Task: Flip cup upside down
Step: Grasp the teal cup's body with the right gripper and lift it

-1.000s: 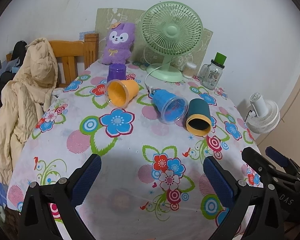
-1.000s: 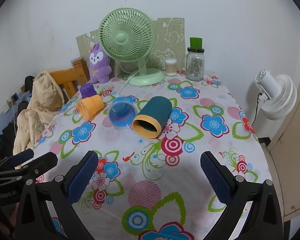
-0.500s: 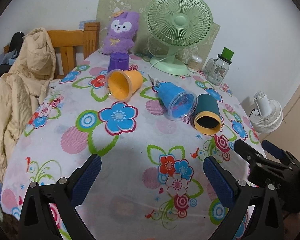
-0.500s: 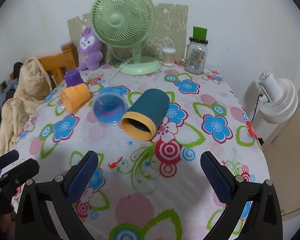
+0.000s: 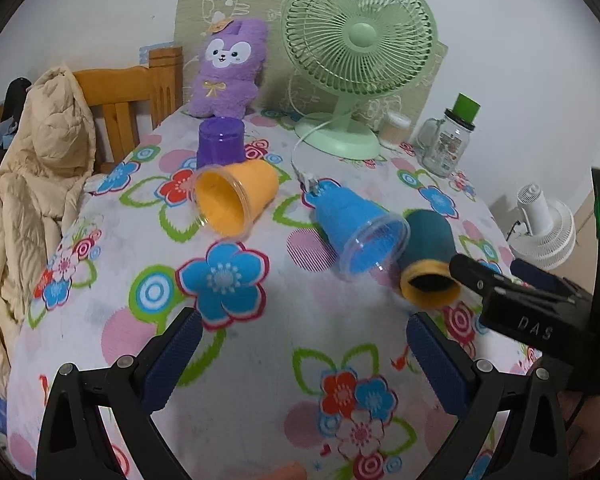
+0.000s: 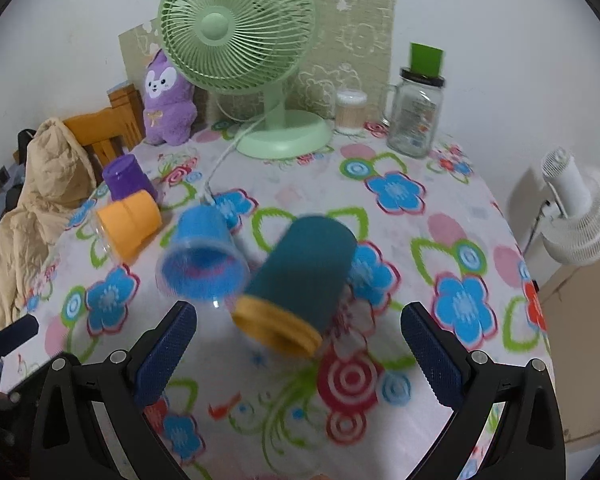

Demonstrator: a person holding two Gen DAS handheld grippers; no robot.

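Right wrist view: right gripper [image 6: 299, 354], jaws spread and empty, faces the teal cup [image 6: 300, 280] lying dead ahead, yellow mouth toward it, long axis running away. Left gripper [image 5: 304, 354], also spread, sits farther off.

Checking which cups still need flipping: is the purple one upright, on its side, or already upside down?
Upside down. The purple cup stands with its closed base on top and its wider end down on the tablecloth, behind the orange cup.

Both black plastic grippers carry silver screws and ribbed blue fingers [image 5: 172, 360]; one body reads "DAS" in white.
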